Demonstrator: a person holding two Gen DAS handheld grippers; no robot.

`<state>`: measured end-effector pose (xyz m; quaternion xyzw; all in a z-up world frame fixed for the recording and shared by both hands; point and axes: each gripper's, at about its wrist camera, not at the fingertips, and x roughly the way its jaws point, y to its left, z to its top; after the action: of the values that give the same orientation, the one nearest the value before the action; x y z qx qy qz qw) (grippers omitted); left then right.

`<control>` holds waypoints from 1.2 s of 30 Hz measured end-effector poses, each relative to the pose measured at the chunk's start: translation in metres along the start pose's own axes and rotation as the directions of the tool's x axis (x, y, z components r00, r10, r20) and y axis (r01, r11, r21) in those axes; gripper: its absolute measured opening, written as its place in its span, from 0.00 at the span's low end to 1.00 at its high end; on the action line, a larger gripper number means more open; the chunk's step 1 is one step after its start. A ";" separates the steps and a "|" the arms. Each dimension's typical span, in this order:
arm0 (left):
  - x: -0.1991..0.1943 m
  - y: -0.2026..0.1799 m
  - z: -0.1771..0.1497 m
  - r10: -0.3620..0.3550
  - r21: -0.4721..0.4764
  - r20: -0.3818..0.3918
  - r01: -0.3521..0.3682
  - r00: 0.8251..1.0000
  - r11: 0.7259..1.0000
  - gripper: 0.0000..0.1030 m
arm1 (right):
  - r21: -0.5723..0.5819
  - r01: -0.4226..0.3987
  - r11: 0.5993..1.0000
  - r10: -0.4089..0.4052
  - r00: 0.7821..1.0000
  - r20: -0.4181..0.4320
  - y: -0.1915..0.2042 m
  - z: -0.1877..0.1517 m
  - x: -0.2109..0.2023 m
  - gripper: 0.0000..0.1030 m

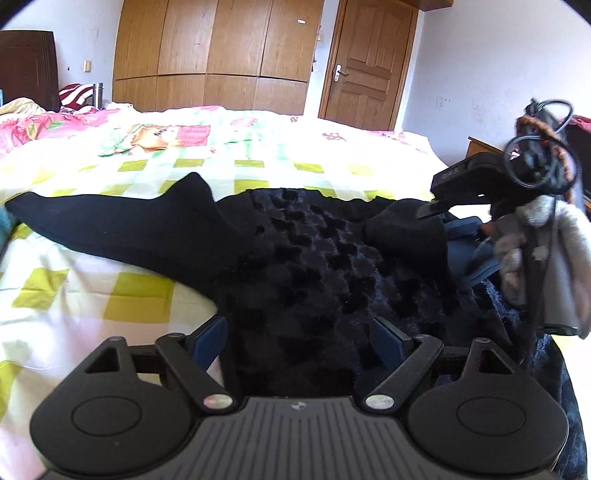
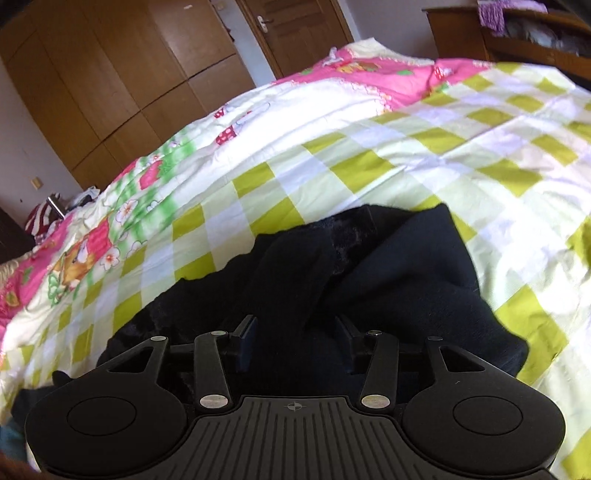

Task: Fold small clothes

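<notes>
A black garment (image 1: 314, 251) with a fuzzy, dimpled lining lies crumpled on the bed, its smooth outer side stretching out to the left (image 1: 122, 225). My left gripper (image 1: 299, 338) is open, its fingers wide apart with the fuzzy lining between them. In the right wrist view the same garment (image 2: 399, 280) lies in loose folds. My right gripper (image 2: 297, 341) is open, with a fold of black cloth between its fingers. The right gripper's housing (image 1: 469, 177) shows at the garment's right end, held by a gloved hand (image 1: 546, 258).
The bed has a checked yellow-green and white quilt (image 1: 129, 295) with pink cartoon prints further back (image 2: 369, 74). A wooden wardrobe (image 1: 214, 55) and a door (image 1: 365, 62) stand behind the bed. Wooden furniture (image 2: 517, 33) sits at the right.
</notes>
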<state>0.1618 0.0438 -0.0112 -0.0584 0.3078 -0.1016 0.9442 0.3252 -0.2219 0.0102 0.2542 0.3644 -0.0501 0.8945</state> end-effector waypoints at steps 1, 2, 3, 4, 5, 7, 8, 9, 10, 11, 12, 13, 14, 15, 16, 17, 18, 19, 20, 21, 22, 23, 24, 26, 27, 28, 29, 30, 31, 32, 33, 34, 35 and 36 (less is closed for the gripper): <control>0.002 -0.002 0.001 -0.007 -0.002 -0.005 0.007 1.000 1.000 0.93 | 0.043 -0.028 0.999 0.029 0.999 -0.022 -0.003 0.000 0.006 0.44; 0.003 -0.004 0.001 -0.014 -0.002 -0.008 0.014 1.000 1.000 0.93 | 0.083 -0.043 0.996 0.045 0.999 -0.028 -0.004 0.000 0.010 0.41; 0.005 -0.006 0.001 -0.020 0.001 -0.012 0.020 1.000 1.000 0.93 | 0.117 -0.049 0.992 0.052 0.998 -0.023 -0.006 0.001 0.013 0.37; 0.005 -0.008 0.000 -0.026 0.005 -0.015 0.026 1.000 1.000 0.93 | 0.138 -0.058 0.989 0.061 0.998 -0.017 -0.006 0.003 0.013 0.21; 0.006 -0.010 -0.001 -0.032 0.008 -0.018 0.032 0.999 0.999 0.93 | 0.153 -0.081 0.985 0.082 0.997 0.001 -0.006 0.006 0.010 0.10; 0.007 -0.011 -0.005 -0.044 0.012 -0.026 0.044 0.999 0.999 0.93 | 0.077 -0.103 0.992 0.097 0.992 0.077 0.010 0.010 -0.006 0.10; 0.008 -0.011 -0.006 -0.048 0.010 -0.031 0.048 0.998 0.999 0.93 | -0.032 -0.093 0.995 0.096 0.988 0.118 0.026 0.009 -0.015 0.10; 0.009 -0.010 -0.008 -0.051 0.007 -0.036 0.051 0.998 0.999 0.93 | -0.164 -0.068 0.984 0.093 0.985 0.145 0.045 0.003 -0.022 0.10; 0.010 -0.009 -0.009 -0.054 0.002 -0.040 0.054 0.998 0.999 0.93 | -0.286 -0.047 0.957 0.095 0.983 0.158 0.062 -0.005 -0.026 0.10; 0.010 -0.007 -0.010 -0.054 -0.003 -0.043 0.054 0.998 0.999 0.93 | -0.453 -0.020 0.891 0.106 0.980 0.166 0.086 -0.019 -0.028 0.10; 0.010 -0.006 -0.011 -0.052 -0.006 -0.045 0.052 0.998 0.999 0.93 | -0.586 -0.006 0.810 0.115 0.982 0.150 0.104 -0.035 -0.027 0.10; 0.010 -0.005 -0.011 -0.050 -0.007 -0.045 0.049 0.998 0.999 0.93 | -0.680 -0.004 0.733 0.117 0.986 0.120 0.117 -0.050 -0.023 0.10; 0.008 -0.004 -0.012 -0.046 -0.008 -0.044 0.046 0.998 0.999 0.93 | -0.758 -0.002 0.652 0.114 0.989 0.095 0.129 -0.069 -0.019 0.12; 0.007 -0.003 -0.012 -0.045 -0.007 -0.042 0.044 0.998 0.999 0.93 | -0.796 -0.005 0.605 0.114 0.990 0.081 0.135 -0.084 -0.017 0.13; 0.006 -0.002 -0.013 -0.044 -0.005 -0.041 0.043 0.998 0.999 0.93 | -0.814 -0.010 0.581 0.114 0.991 0.069 0.137 -0.093 -0.015 0.18; 0.005 -0.002 -0.014 -0.040 0.001 -0.039 0.041 0.998 0.999 0.93 | -0.817 -0.013 0.576 0.115 0.991 0.065 0.137 -0.101 -0.017 0.19; 0.003 -0.002 -0.015 -0.033 0.009 -0.035 0.033 0.999 0.999 0.93 | -0.807 -0.019 0.590 0.117 0.991 0.063 0.135 -0.103 -0.020 0.20; 0.002 -0.002 -0.016 -0.028 0.017 -0.033 0.029 0.999 0.999 0.93 | -0.789 -0.027 0.614 0.117 0.991 0.057 0.129 -0.102 -0.027 0.21; 0.001 -0.002 -0.016 -0.022 0.023 -0.029 0.023 0.999 0.999 0.93 | -0.775 -0.030 0.631 0.121 0.991 0.061 0.121 -0.100 -0.036 0.27; 0.000 -0.002 -0.015 -0.020 0.024 -0.027 0.020 0.999 1.000 0.93 | -0.768 -0.023 0.640 0.125 0.989 0.074 0.113 -0.099 -0.045 0.29; 0.000 -0.002 -0.014 -0.018 0.021 -0.023 0.019 1.000 1.000 0.93 | -0.764 -0.009 0.646 0.125 0.988 0.094 0.103 -0.096 -0.056 0.33; -0.002 -0.001 -0.012 -0.018 0.015 -0.018 0.018 1.000 1.000 0.93 | -0.759 0.018 0.651 0.120 0.985 0.126 0.089 -0.094 -0.069 0.35; -0.003 0.000 -0.010 -0.015 0.007 -0.008 0.015 1.000 1.000 0.93 | -0.756 0.055 0.652 0.103 0.982 0.160 0.077 -0.092 -0.078 0.36; -0.005 0.000 -0.002 -0.014 -0.001 0.011 0.014 1.000 1.000 0.93 | -0.758 0.181 0.627 0.025 0.967 0.252 0.050 -0.088 -0.090 0.36; -0.005 0.001 0.005 -0.014 0.000 0.018 0.014 1.000 1.000 0.93 | -0.764 0.237 0.601 -0.013 0.958 0.287 0.039 -0.088 -0.092 0.36; -0.003 -0.001 0.010 -0.011 0.003 0.023 0.011 1.000 1.000 0.93 | -0.771 0.286 0.569 -0.049 0.948 0.315 0.026 -0.088 -0.092 0.36; -0.001 -0.003 0.016 -0.006 0.014 0.031 0.005 0.999 1.000 0.93 | -0.775 0.333 0.538 -0.088 0.936 0.341 0.012 -0.089 -0.091 0.36; 0.003 -0.006 0.021 0.001 0.030 0.038 -0.002 0.999 1.000 0.93 | -0.771 0.360 0.524 -0.120 0.928 0.352 0.001 -0.089 -0.091 0.36; 0.008 -0.009 0.029 0.012 0.052 0.043 -0.014 0.999 0.999 0.93 | -0.768 0.365 0.526 -0.131 0.927 0.351 -0.007 -0.088 -0.092 0.36; 0.013 -0.013 0.035 0.016 0.072 0.043 -0.019 0.999 0.997 0.93 | -0.759 0.356 0.545 -0.131 0.930 0.342 -0.017 -0.086 -0.093 0.36; 0.020 -0.017 0.041 0.012 0.090 0.029 -0.015 0.999 0.996 0.93 | -0.753 0.353 0.555 -0.137 0.932 0.335 -0.021 -0.084 -0.091 0.36; 0.027 -0.020 0.046 0.004 0.098 0.006 -0.004 1.000 0.995 0.93 | -0.753 0.354 0.554 -0.149 0.933 0.329 -0.024 -0.083 -0.087 0.36; 0.031 -0.023 0.048 -0.012 0.099 -0.013 0.013 1.000 0.995 0.93 | -0.751 0.358 0.555 -0.146 0.931 0.335 -0.026 -0.082 -0.082 0.37; 0.034 -0.026 0.049 -0.029 0.094 -0.028 0.032 0.999 0.995 0.93 | -0.750 0.353 0.559 -0.136 0.932 0.337 -0.027 -0.081 -0.077 0.37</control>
<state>0.2135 0.0131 0.0137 -0.0169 0.3145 -0.1314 0.9400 0.2109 -0.2134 0.0021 -0.2358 0.2684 -0.0364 0.9333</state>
